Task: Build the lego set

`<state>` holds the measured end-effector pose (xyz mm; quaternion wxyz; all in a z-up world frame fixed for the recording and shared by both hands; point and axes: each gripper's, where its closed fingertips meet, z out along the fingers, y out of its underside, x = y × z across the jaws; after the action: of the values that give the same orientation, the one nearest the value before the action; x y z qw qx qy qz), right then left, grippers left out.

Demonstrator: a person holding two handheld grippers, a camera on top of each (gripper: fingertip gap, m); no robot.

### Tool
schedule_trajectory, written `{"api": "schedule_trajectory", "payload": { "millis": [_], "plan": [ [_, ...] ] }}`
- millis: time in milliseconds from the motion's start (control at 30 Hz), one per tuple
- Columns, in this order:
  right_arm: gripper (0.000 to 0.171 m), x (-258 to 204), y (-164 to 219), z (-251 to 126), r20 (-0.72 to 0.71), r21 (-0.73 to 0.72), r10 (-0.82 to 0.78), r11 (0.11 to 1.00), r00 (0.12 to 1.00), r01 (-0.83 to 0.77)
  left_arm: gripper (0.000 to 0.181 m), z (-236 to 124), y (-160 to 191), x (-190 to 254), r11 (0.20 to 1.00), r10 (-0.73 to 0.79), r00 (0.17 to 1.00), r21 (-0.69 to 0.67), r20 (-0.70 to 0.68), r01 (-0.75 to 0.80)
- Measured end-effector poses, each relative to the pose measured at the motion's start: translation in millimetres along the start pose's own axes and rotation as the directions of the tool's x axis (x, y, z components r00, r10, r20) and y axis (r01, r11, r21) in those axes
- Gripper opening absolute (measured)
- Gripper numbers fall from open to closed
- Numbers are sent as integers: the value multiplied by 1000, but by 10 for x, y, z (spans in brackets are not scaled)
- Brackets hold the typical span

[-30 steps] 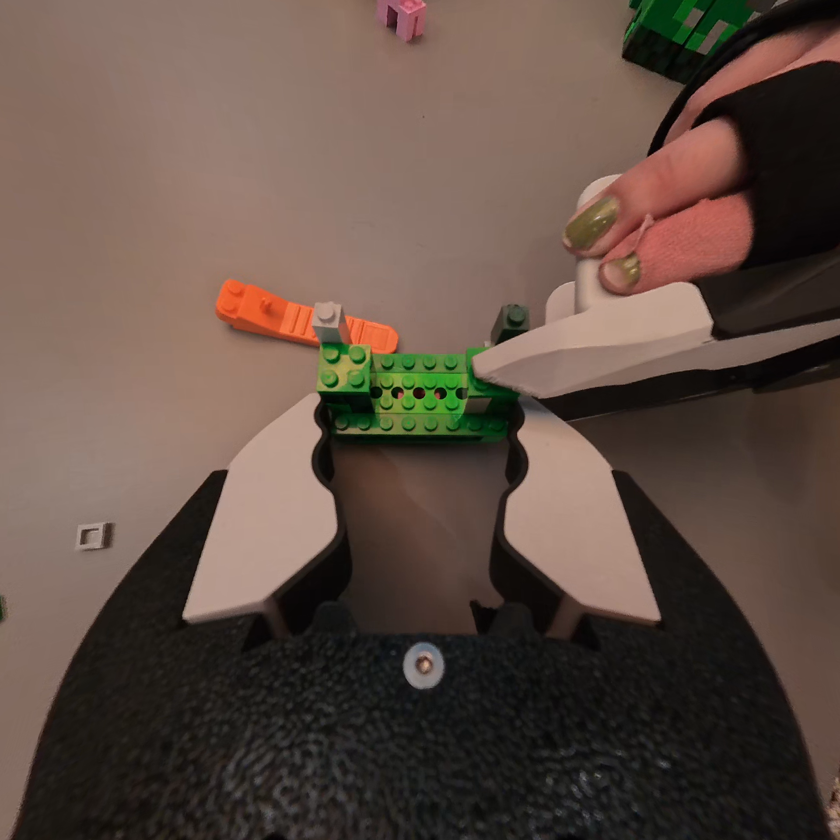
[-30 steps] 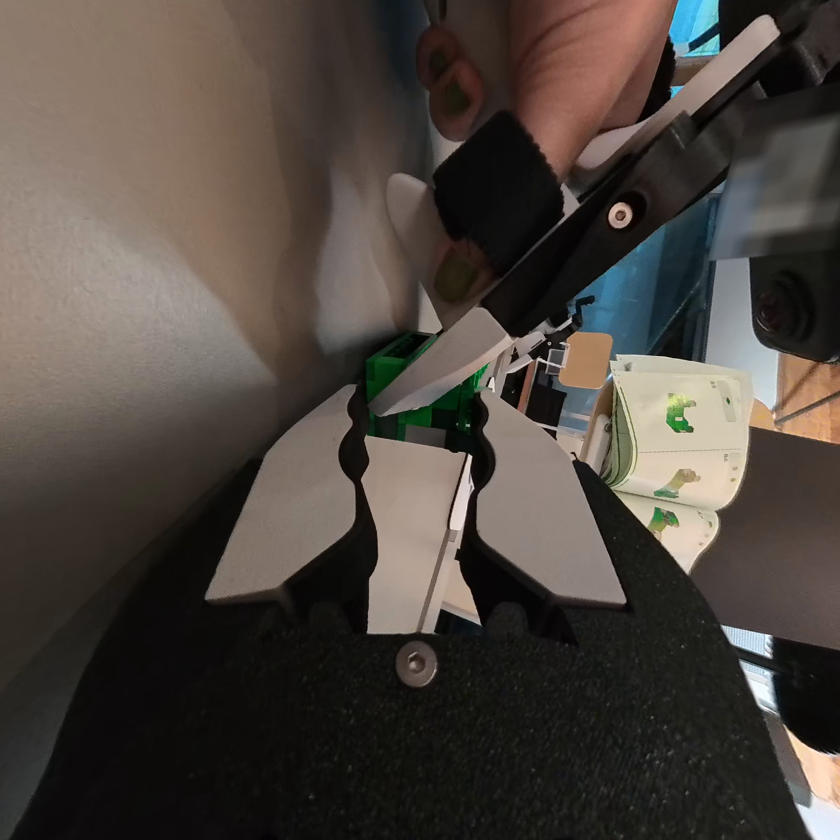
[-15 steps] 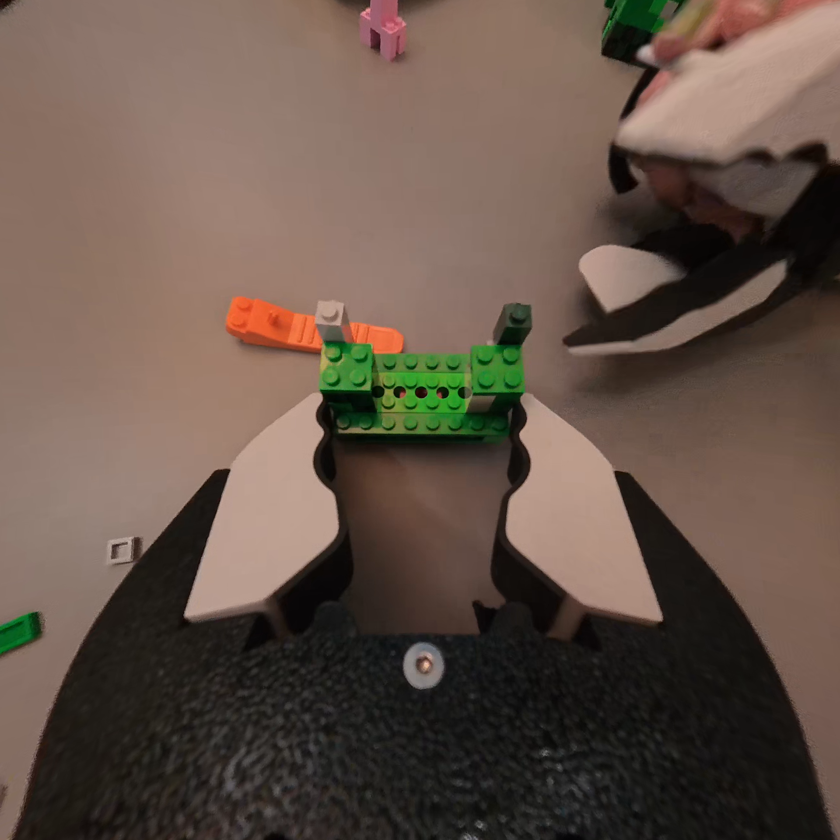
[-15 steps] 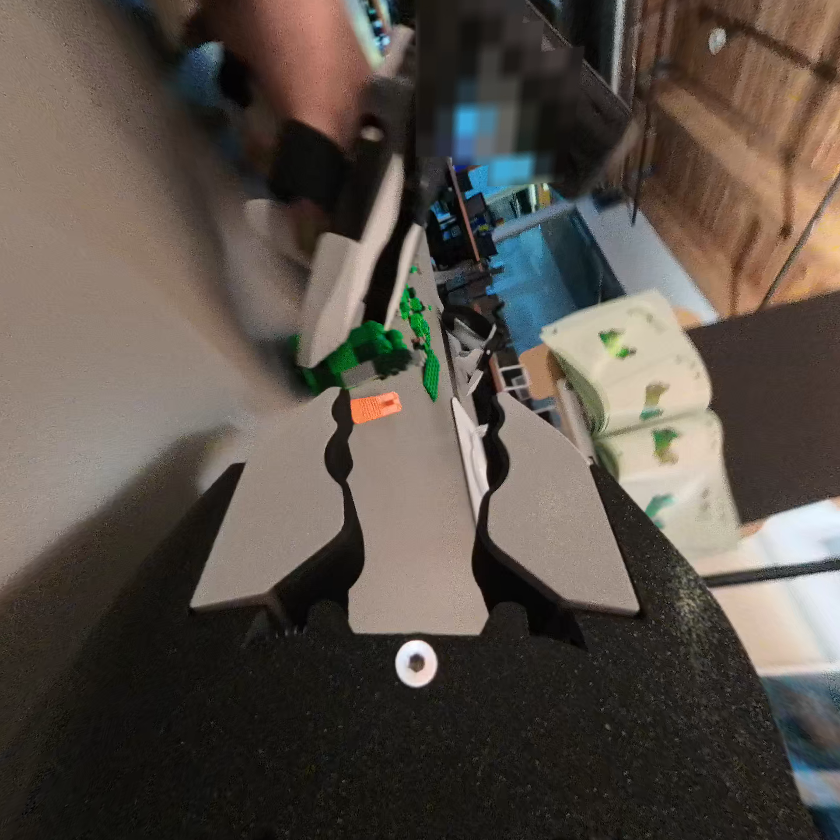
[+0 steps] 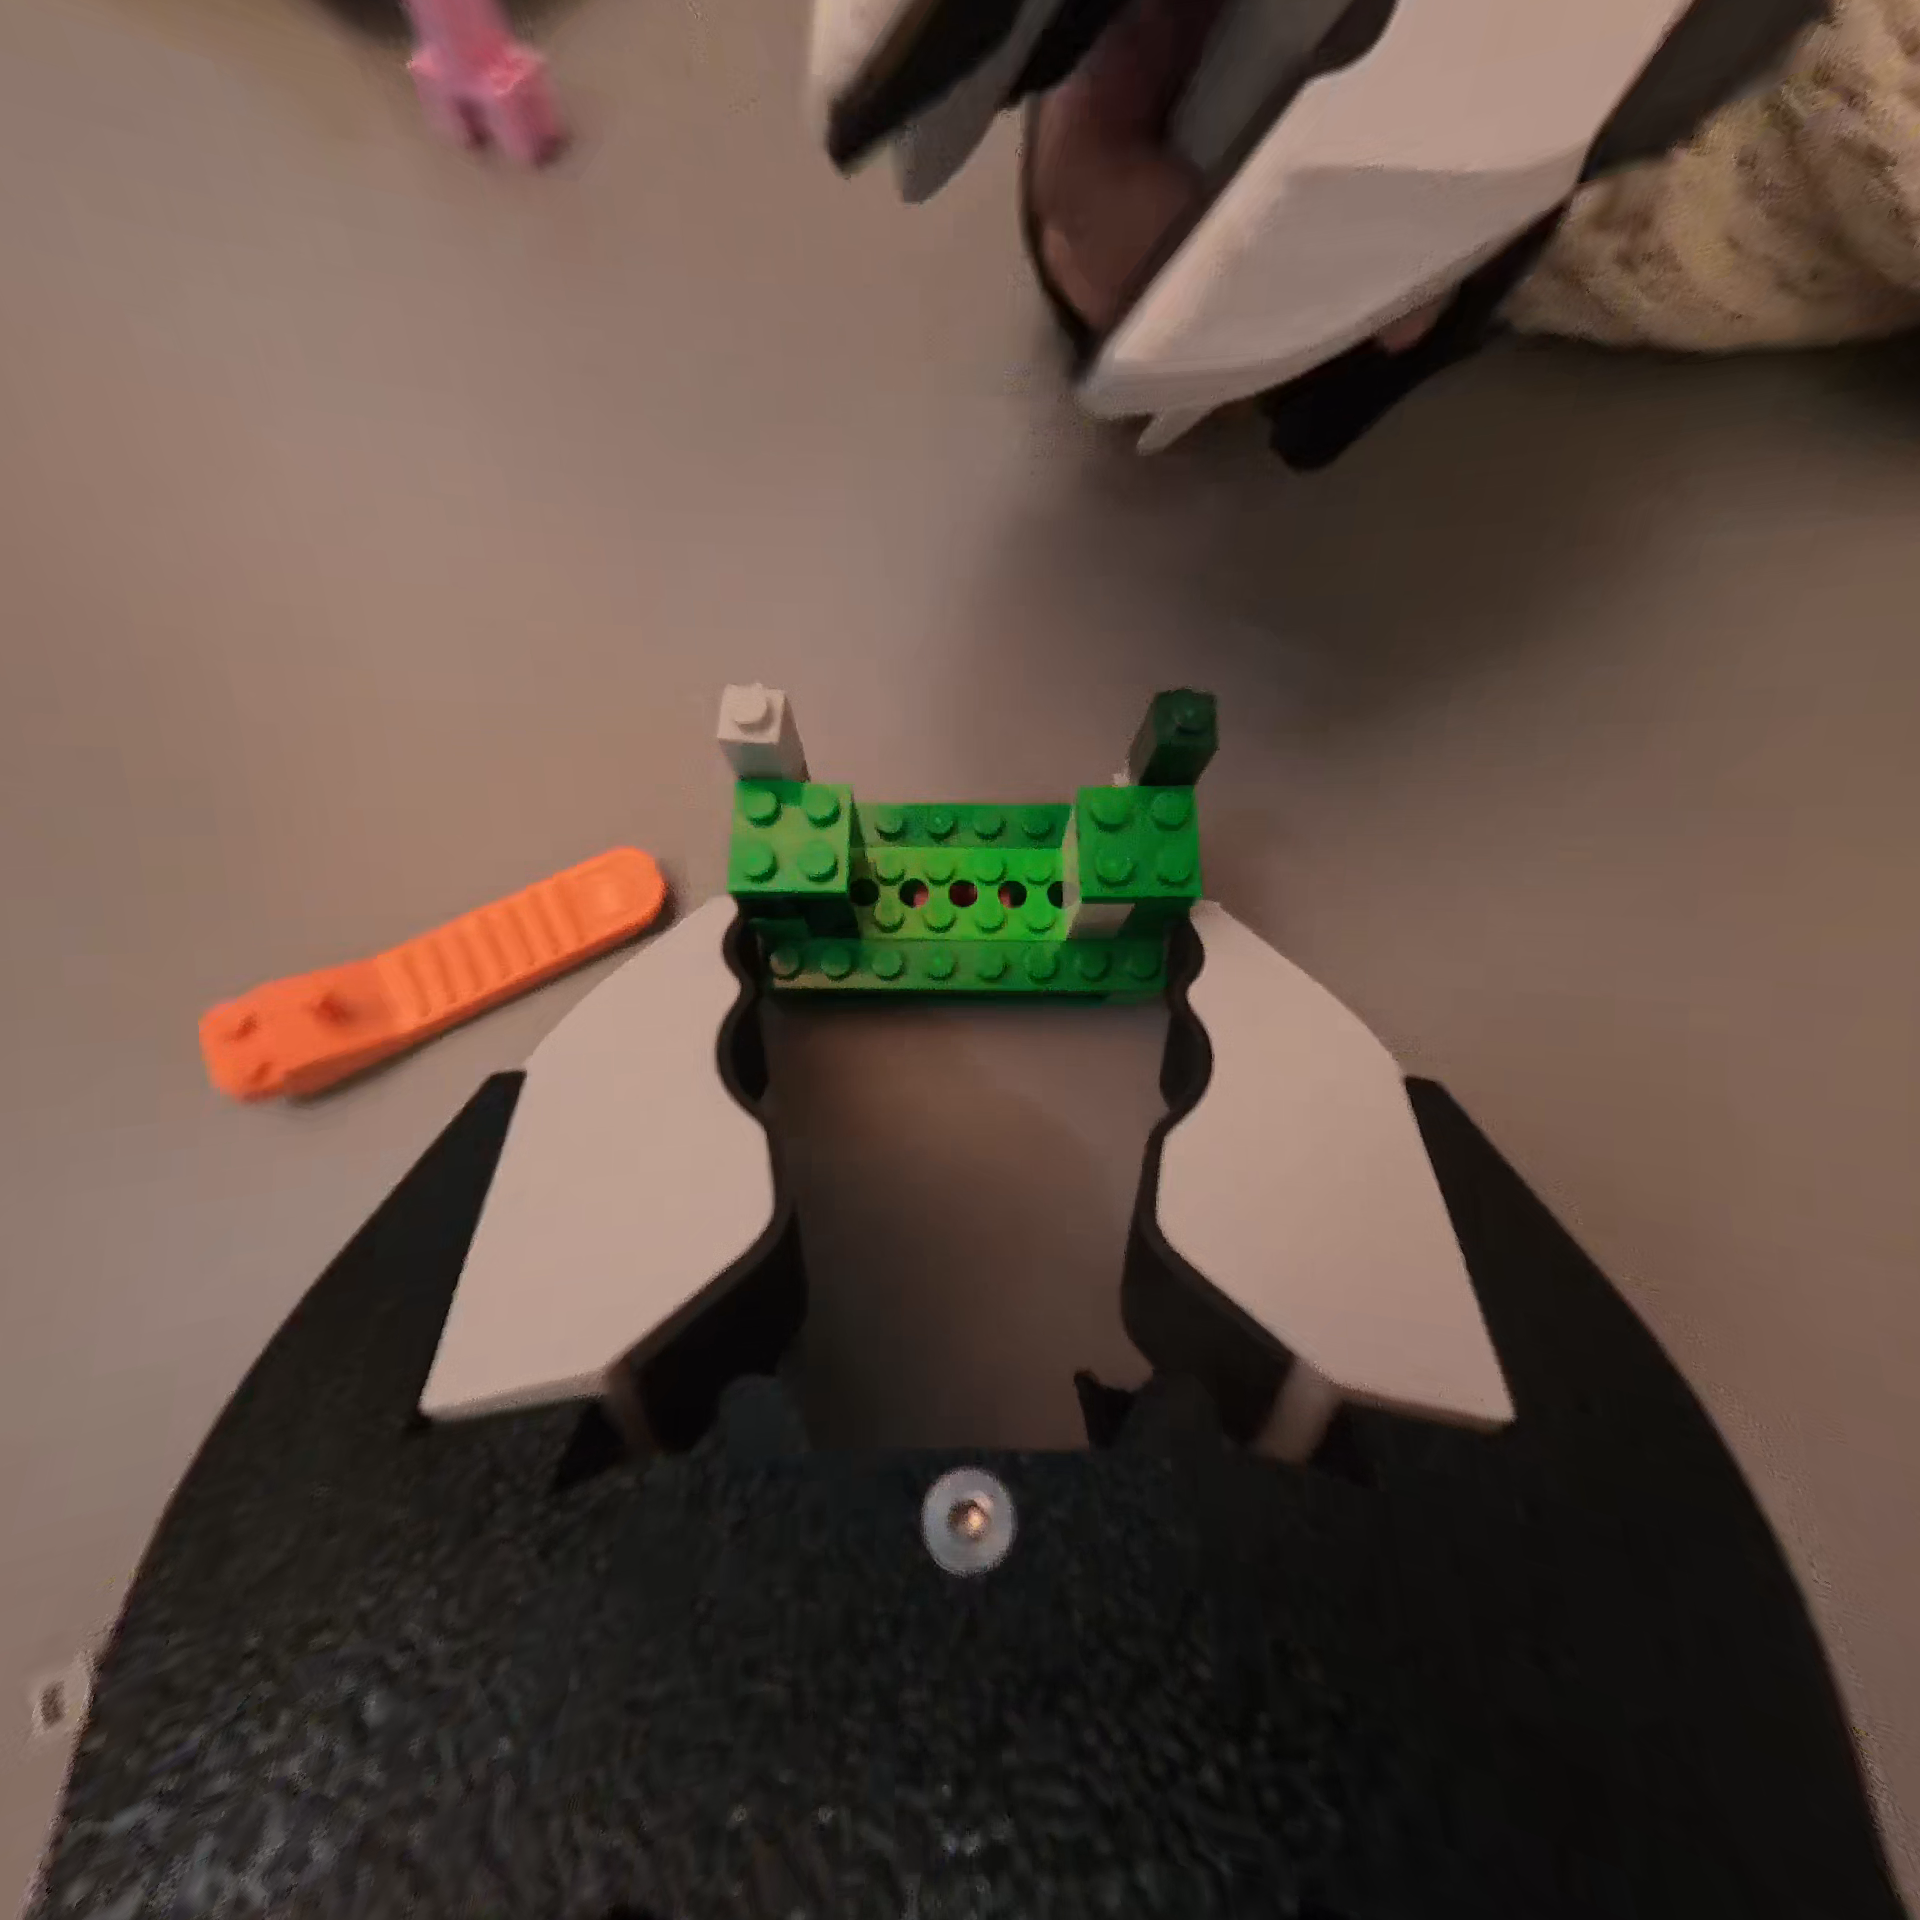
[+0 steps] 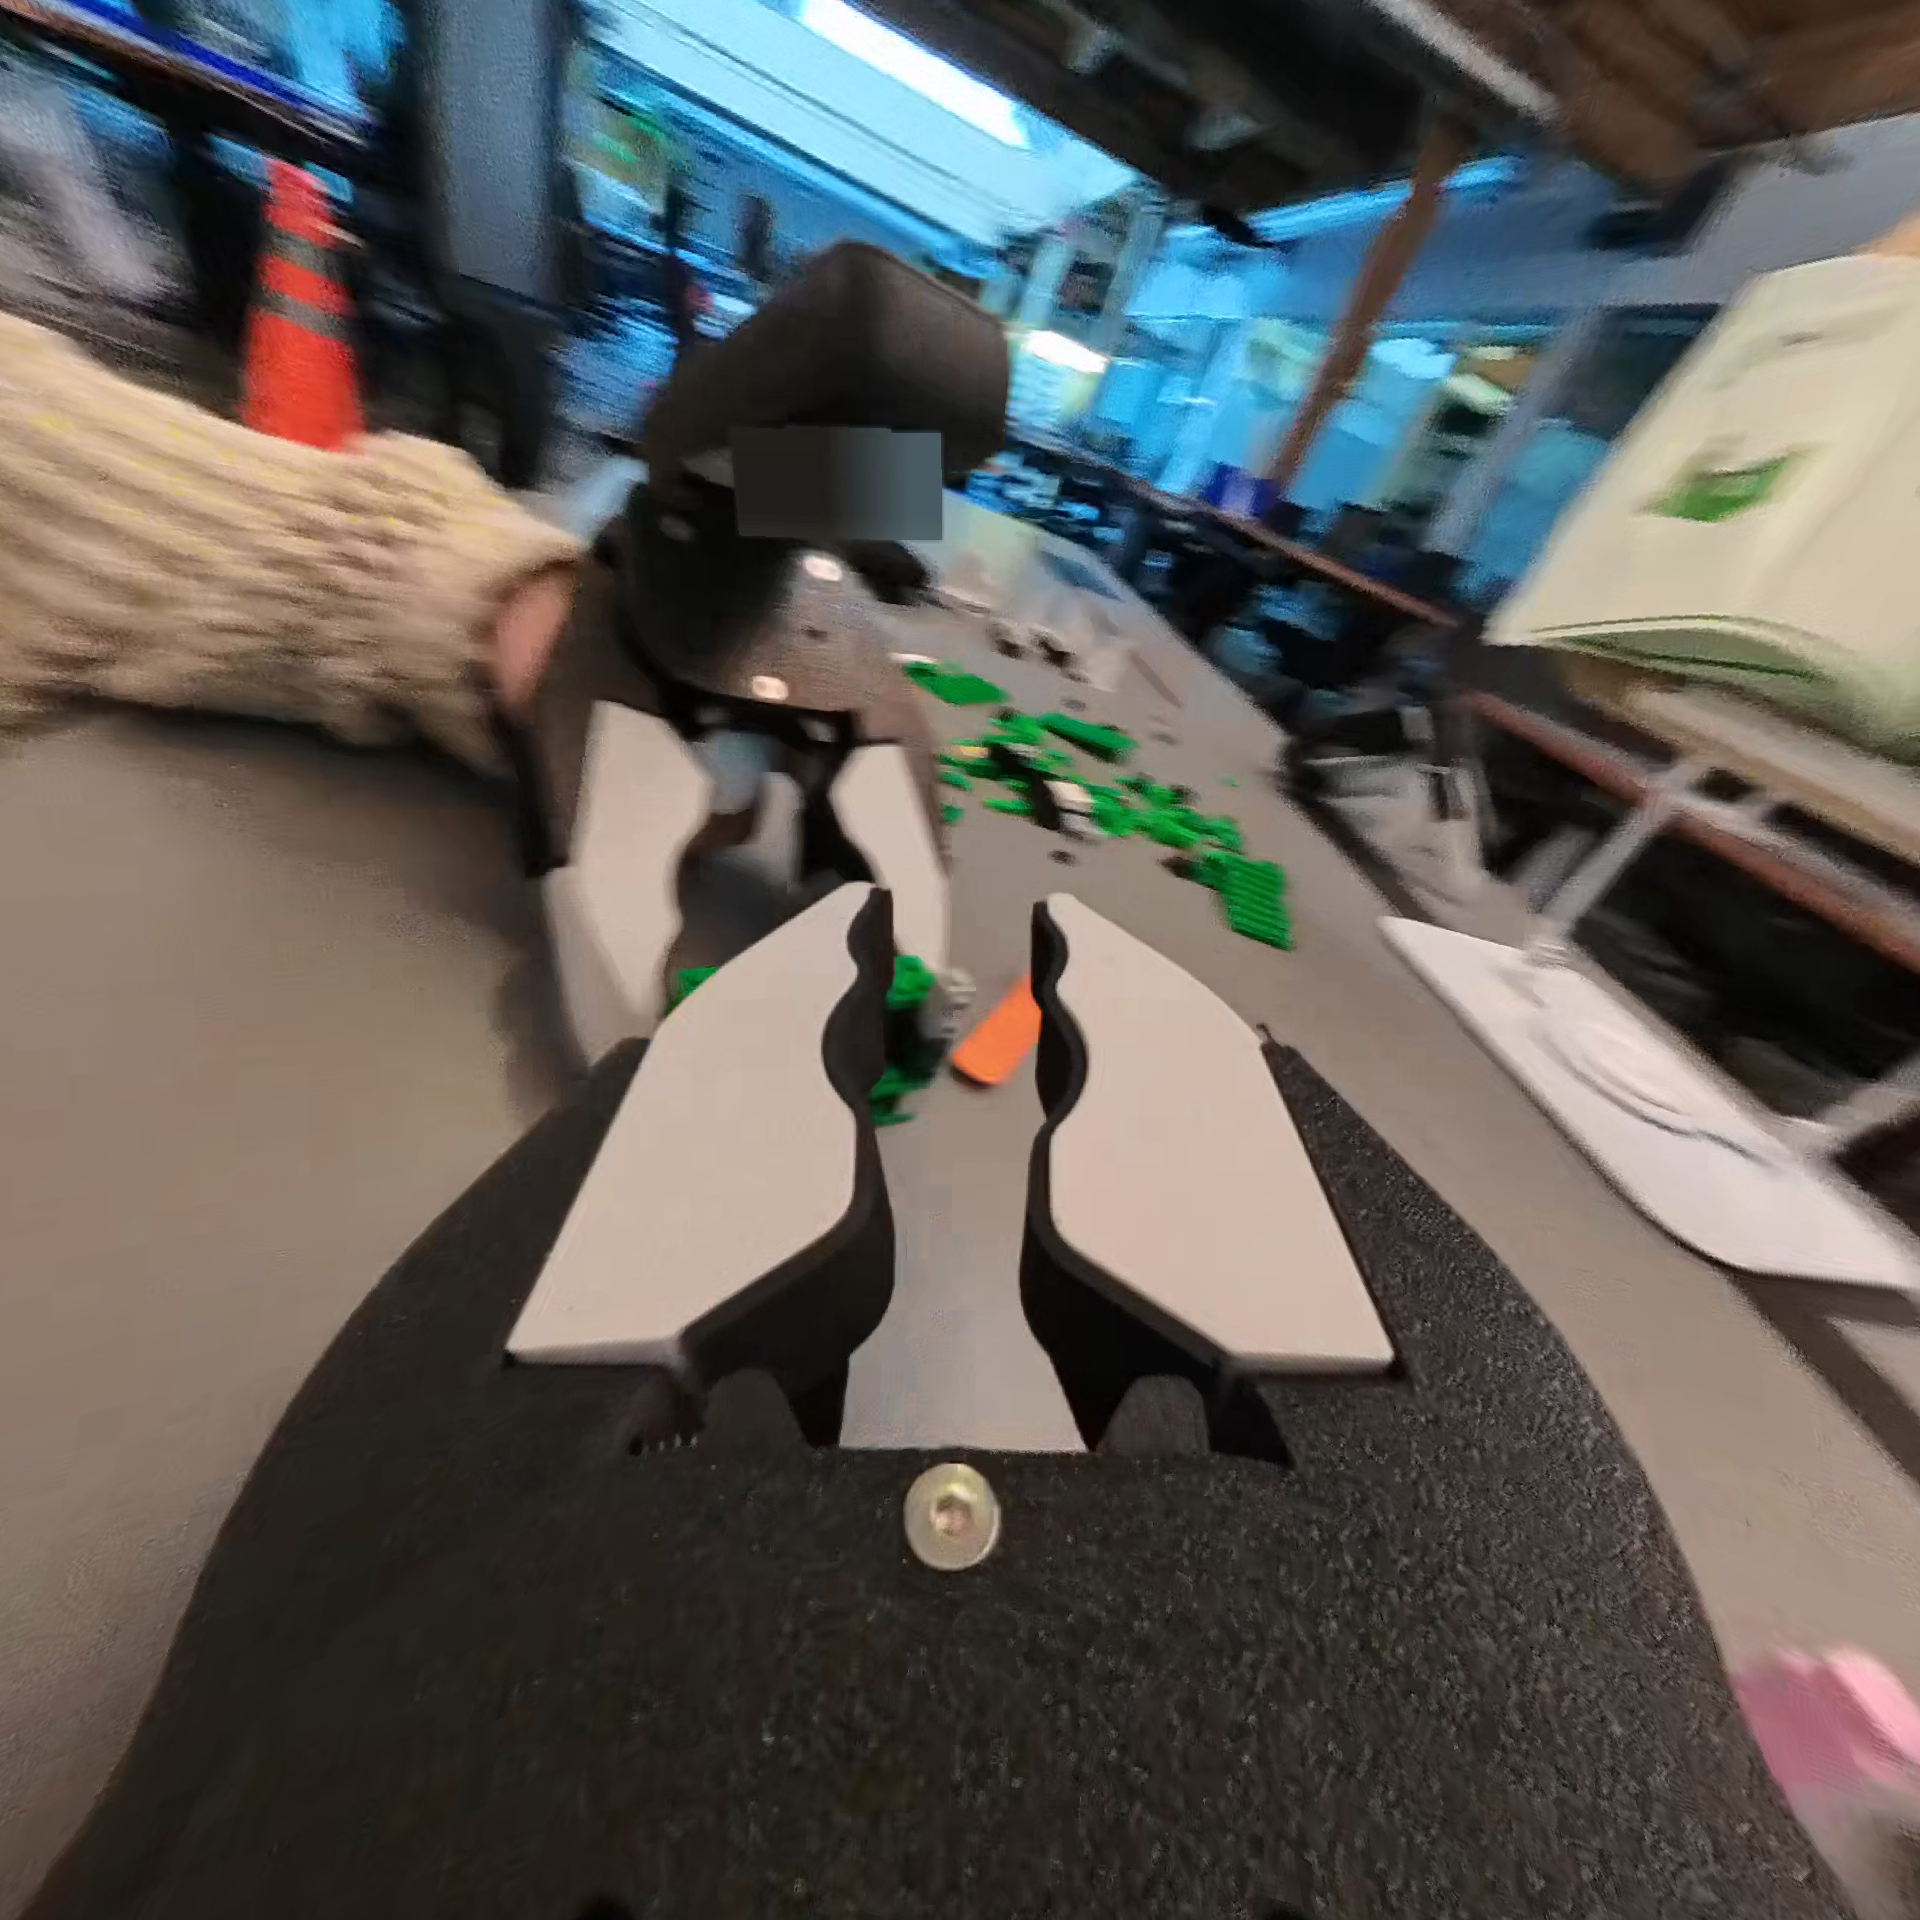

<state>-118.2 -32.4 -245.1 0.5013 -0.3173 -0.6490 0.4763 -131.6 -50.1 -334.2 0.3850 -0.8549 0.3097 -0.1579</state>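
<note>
Left gripper (image 5: 966, 935) pinches the green lego assembly (image 5: 966, 883) just above the table; right gripper (image 6: 961, 935), withdrawn from it, apparently empty and spread, presumably seeks another brick.

Beyond the green lego build (image 5: 966, 894), the right gripper (image 5: 1049, 239) is motion-blurred and cut off by the top edge. In the right wrist view, that gripper's near finger (image 6: 727, 1101) hides most of the build; loose green pieces (image 6: 1122, 810) beyond it smear together.
</note>
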Motion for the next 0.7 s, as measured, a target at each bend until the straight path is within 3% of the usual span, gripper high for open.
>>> {"api": "schedule_trajectory", "payload": {
  "millis": [100, 200, 400, 700],
  "plan": [
    [23, -295, 35, -63, 249, -83, 131, 990, 960, -113, 75, -26, 28, 59, 998, 62, 995, -1, -75, -63],
    [22, -494, 105, -65, 360, -189, 200, 972, 911, -139, 75, -25, 30, 66, 997, 71, 994, -2, -79, -72],
    [13, -585, 293, 29, 348, -317, 163, 947, 923, -47, 75, -23, 34, 107, 996, 93, 991, -1, -99, -93],
    [8, -618, 317, 36, 367, -332, 162, 943, 916, -34, 77, -26, 48, 101, 994, 104, 991, -9, -86, -105]
  ]
}}
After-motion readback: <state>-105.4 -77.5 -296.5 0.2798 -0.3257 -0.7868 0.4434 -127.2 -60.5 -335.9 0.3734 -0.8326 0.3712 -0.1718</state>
